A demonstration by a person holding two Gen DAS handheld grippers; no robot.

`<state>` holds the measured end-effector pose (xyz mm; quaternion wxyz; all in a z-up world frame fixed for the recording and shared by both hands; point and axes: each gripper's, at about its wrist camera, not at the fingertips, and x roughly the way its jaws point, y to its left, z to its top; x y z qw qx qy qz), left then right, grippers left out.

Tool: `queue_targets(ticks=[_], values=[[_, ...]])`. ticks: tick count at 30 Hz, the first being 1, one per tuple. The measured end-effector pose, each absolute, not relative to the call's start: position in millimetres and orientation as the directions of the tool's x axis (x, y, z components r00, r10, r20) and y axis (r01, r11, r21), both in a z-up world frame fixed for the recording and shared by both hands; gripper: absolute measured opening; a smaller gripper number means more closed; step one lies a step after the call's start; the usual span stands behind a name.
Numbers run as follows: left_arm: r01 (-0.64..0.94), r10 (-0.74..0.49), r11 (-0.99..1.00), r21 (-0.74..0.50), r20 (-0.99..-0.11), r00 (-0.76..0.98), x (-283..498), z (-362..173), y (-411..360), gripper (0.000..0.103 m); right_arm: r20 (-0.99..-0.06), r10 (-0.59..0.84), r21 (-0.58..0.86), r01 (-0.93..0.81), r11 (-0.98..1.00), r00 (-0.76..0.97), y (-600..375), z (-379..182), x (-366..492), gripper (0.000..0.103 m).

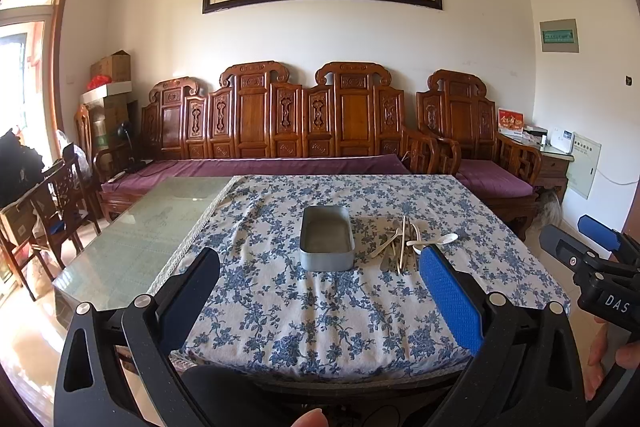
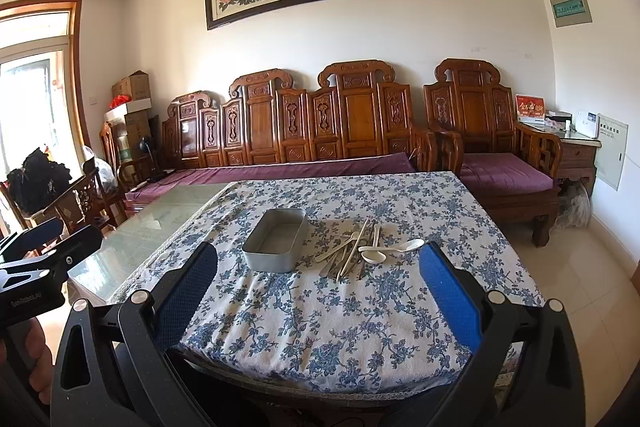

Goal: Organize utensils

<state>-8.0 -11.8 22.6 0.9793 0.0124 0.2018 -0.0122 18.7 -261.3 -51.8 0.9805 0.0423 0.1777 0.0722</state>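
Bare glass (image 1: 152,223) is what you've got off your left gripper's (image 1: 320,291) outer finger, the uncovered stretch of table, and nothing on it concerns you. Moving right, the blue-flowered cloth (image 1: 304,315) runs out ahead of both tools, and dead ahead of that left gripper, well beyond its tips, sits the grey metal tin (image 1: 327,239), long side pointing away from you, nothing inside it as far as the view shows. The left fingers stand spread wide with only cloth between them. Just right of the tin, close beside it but apart as far as I can tell, there's the heap of utensils (image 2: 354,253): pale spoons, thin metal pieces, and what look like chopsticks crossed over one another. From your right gripper (image 2: 320,291) that heap lies straight ahead and a touch to the inside, two white spoons (image 2: 394,249) splayed out on its far right edge. Right fingers also parted wide, holding nothing, both grippers hanging back over the near edge of the table. By my reading you're at the very start: nothing sorted, first pick not yet made. The next move calls for carrying the right gripper forward and down onto one loose piece; those outlying spoons look easiest, clear of the tangle.
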Motion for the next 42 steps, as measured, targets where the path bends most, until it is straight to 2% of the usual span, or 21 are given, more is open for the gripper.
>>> queue_targets(ticks=[30,37,42], values=[[0.047,-0.038,0.999,0.013,-0.404,0.914,-5,21,-13,0.097,-0.357,0.150,0.104,-0.120,0.987,0.922,-265,-51,22,0.101],[0.099,-0.084,0.995,0.009,-0.459,0.884,22,4,-11,0.097,-0.404,0.151,0.098,-0.122,0.988,0.902,-273,-68,44,0.101],[0.145,-0.096,0.988,0.056,-0.517,0.850,59,-10,-19,0.097,-0.425,0.162,0.099,-0.132,0.986,0.890,-286,-84,76,0.101]])
